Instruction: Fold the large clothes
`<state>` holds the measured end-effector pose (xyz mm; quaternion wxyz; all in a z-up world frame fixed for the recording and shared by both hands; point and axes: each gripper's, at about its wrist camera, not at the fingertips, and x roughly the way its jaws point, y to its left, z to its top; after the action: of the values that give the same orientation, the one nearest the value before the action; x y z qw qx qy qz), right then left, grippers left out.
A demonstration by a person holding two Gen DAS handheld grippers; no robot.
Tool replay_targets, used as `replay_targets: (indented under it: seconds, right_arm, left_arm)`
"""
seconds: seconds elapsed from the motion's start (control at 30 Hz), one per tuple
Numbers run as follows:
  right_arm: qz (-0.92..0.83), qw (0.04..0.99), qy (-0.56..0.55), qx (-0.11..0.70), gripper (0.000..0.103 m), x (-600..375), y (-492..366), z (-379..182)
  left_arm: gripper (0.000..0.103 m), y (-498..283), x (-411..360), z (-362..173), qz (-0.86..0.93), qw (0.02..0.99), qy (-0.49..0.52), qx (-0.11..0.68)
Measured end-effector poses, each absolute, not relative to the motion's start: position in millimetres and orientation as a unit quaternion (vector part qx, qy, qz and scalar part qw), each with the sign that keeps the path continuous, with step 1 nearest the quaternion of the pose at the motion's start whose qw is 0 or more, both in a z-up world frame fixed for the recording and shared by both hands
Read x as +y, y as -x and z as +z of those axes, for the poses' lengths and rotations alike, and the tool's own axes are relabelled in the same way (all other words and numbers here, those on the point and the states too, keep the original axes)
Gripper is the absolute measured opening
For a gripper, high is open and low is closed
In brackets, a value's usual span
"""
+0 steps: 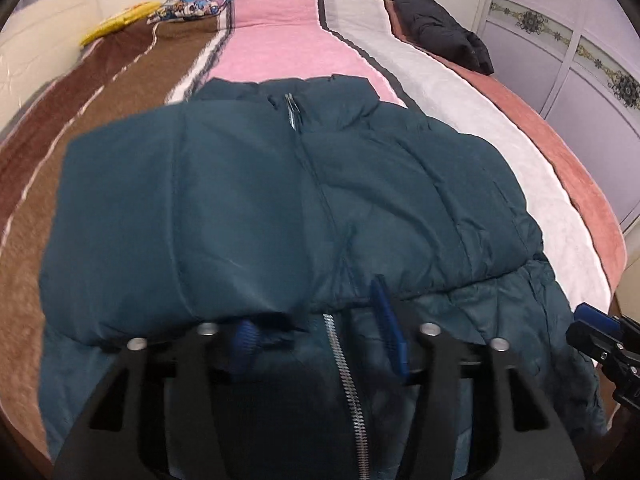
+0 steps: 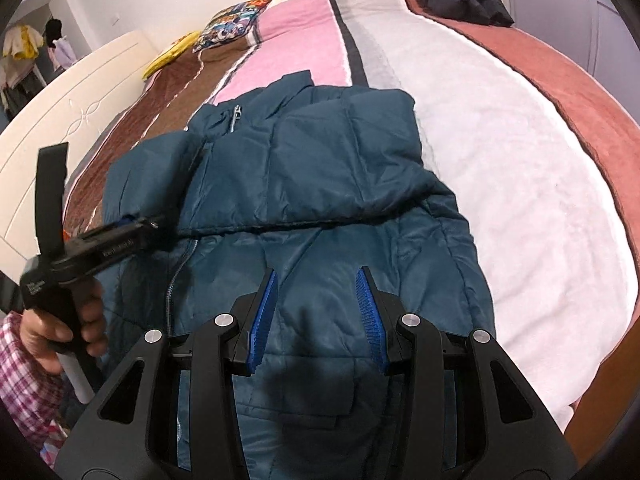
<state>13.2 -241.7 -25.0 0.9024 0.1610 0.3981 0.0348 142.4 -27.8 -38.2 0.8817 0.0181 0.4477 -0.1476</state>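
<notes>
Lying zipped on the striped bedspread [image 2: 460,128], the teal puffer jacket [image 2: 320,184] has both sleeves folded across its chest, the right gripper [image 2: 316,316] hovering at six o'clock with jaws apart and empty, the left gripper [image 1: 320,332] at nine o'clock, jaws apart, possibly brushing the blurred sleeve cuff [image 1: 256,304].

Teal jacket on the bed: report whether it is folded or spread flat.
Partly folded. The teal jacket has both sleeves laid across its chest, their cuffs meeting near the zipper; the lower body lies unfolded toward the cameras.
</notes>
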Motion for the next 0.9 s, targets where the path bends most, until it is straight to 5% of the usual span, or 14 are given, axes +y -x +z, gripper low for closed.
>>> replay_targets:
  seconds: [0.43, 0.9]
  right_arm:
    - [0.072, 0.918, -0.088, 0.380, 0.043, -188, -21, 1]
    - [0.172, 0.905, 0.289, 0.261, 0.060, 31, -42, -11]
  left_arm:
    - [0.061, -57, 31, -15, -0.175, 0.879, 0.033, 0.442]
    - [0.061, -5, 154, -8, -0.032, 0.908, 0.089, 0.409]
